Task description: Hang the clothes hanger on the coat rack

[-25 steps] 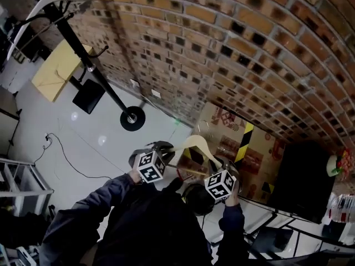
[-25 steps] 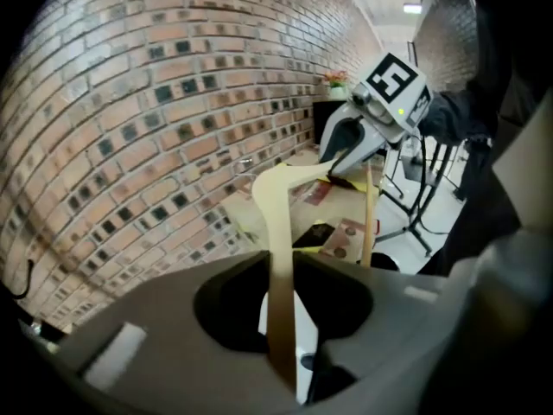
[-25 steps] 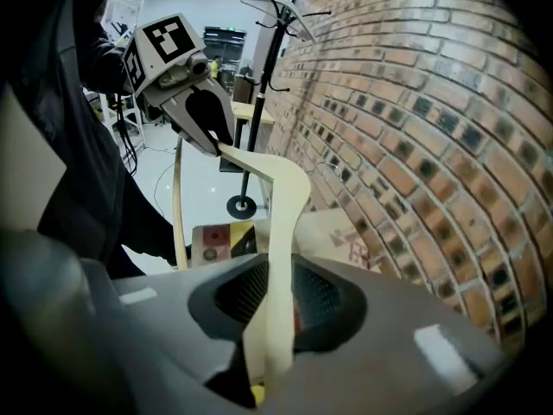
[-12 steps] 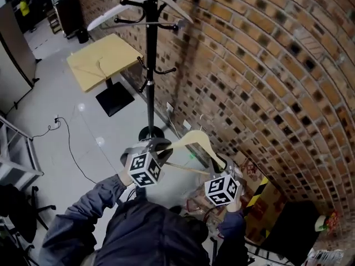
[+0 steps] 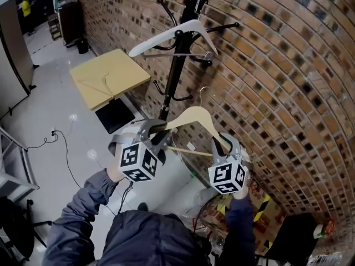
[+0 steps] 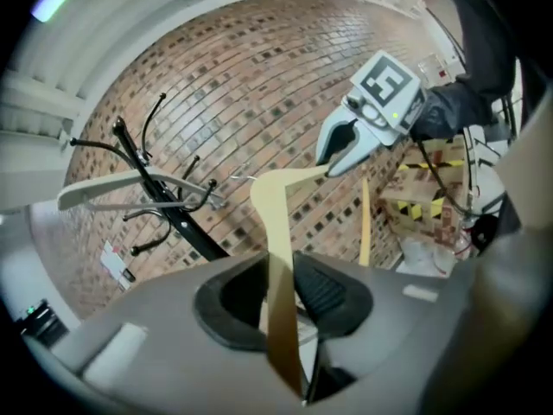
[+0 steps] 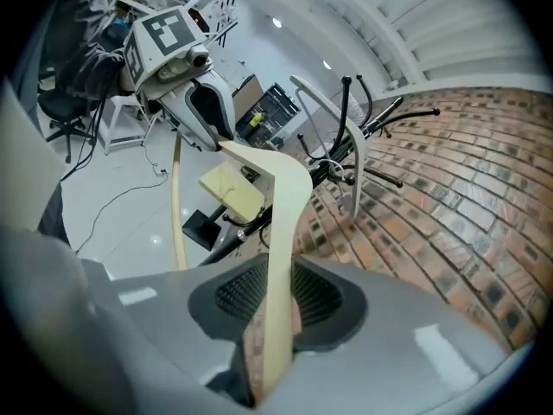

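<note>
Floor (image 5: pixel 50 115): smooth, glossy grey at your far left, with a thin dark cable (image 5: pixel 64 148) trailing across it.
Table (image 5: pixel 109 76): a flat, square, pale yellow top on a black foot, standing left of the rack's pole.
Left gripper (image 5: pixel 157 136): your left jaws are clamped narrow on the left arm of the wooden hanger, with dark ribbed pads pressing its flat faces from both sides.
Coat rack (image 5: pixel 177 71): a slim black metal pole with curved, knob-tipped pegs, close to the wall. It rises just behind what you hold.
White hanger (image 5: pixel 166 36): smooth and white with a thin bar beneath, hanging high on the rack above your grippers.
Clothes hanger (image 5: pixel 191 117): pale wood with flat shoulders bent in a shallow arch, a thin round bar below and a fine wire hook at the peak. You hold it in the air between your two grippers, in front of the pole and below the white one, with its hook on no peg.
Right gripper (image 5: pixel 221 144): your right jaws are likewise closed narrow on the wooden right arm.
Brick wall (image 5: pixel 283 65): rough red-brown and dark bricks with pale mortar, filling your right side.
</note>
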